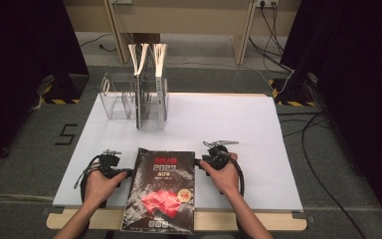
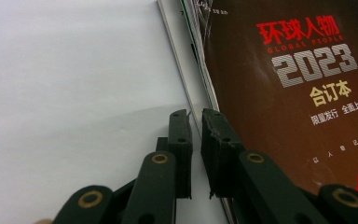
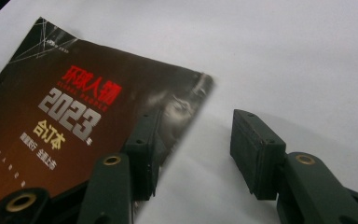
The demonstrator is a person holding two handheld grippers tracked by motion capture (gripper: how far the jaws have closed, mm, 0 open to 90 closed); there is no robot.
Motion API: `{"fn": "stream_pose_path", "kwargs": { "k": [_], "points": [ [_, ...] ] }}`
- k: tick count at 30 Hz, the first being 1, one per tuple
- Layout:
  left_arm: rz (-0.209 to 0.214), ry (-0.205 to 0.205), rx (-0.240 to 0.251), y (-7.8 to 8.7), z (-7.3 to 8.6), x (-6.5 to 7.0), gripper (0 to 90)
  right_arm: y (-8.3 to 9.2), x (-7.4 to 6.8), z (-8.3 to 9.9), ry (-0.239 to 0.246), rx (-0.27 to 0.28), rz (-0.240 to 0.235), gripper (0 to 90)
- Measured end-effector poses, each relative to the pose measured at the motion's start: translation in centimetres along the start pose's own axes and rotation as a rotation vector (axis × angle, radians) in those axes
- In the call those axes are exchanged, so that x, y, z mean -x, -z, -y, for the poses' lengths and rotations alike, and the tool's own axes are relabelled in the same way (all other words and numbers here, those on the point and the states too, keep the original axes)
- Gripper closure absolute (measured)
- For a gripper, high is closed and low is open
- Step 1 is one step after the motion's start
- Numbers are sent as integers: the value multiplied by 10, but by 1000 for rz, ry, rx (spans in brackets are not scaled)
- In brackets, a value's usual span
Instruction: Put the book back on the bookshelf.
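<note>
A thick black book (image 1: 161,191) with red and silver cover print lies flat near the table's front edge. It also shows in the left gripper view (image 2: 298,93) and the right gripper view (image 3: 74,116). My left gripper (image 1: 128,172) is at the book's left edge. Its jaws (image 2: 196,114) are closed to a thin gap, and the edge of the pages runs into that gap. My right gripper (image 1: 197,162) is at the book's right edge and stands wide open (image 3: 196,121). One jaw is over the cover's edge, the other over bare table.
The white table top (image 1: 229,124) stretches back to a clear plastic rack (image 1: 117,99) at the back left. Two thin books (image 1: 142,84) stand upright in the rack. Cables (image 1: 318,149) lie on the floor to the right.
</note>
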State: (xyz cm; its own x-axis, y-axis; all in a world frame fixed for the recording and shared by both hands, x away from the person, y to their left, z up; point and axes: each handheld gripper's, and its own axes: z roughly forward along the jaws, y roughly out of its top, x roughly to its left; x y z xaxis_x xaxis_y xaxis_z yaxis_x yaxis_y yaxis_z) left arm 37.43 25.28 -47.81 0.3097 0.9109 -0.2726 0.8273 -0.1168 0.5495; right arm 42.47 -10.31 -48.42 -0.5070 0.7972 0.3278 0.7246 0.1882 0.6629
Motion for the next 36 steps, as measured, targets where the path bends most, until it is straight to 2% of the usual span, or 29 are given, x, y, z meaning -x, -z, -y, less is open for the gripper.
{"fn": "stream_pose_path", "kwargs": {
  "k": [4,7,10,15,18,23,26,29,34,36],
  "points": [
    [-3,-23,4,0,0,2,773,-3,-1,-3,-7,-12,-1,536],
    [11,-10,10,2,-1,-5,675,-5,-1,-3,-13,-21,0,536],
    [25,7,49,6,-1,-11,594,-8,-1,-5,-8,-20,1,535],
    [3,-9,106,13,0,-11,535,-12,-1,-9,-14,-26,5,534],
    [-21,-40,156,16,-1,-10,492,-14,-3,-13,-9,-36,11,533],
    [16,-63,172,19,-1,-4,483,-20,-4,-18,-8,-38,20,534],
    [47,-70,159,17,-2,1,479,-23,-5,-21,-10,-36,28,535],
    [62,-83,134,11,-2,5,489,-24,-7,-23,-17,-56,42,536],
    [80,-101,87,0,1,11,554,-27,-5,-27,-29,-44,44,546],
    [75,-106,70,-4,2,11,569,-28,-5,-27,-30,-42,50,546]
  ]
}}
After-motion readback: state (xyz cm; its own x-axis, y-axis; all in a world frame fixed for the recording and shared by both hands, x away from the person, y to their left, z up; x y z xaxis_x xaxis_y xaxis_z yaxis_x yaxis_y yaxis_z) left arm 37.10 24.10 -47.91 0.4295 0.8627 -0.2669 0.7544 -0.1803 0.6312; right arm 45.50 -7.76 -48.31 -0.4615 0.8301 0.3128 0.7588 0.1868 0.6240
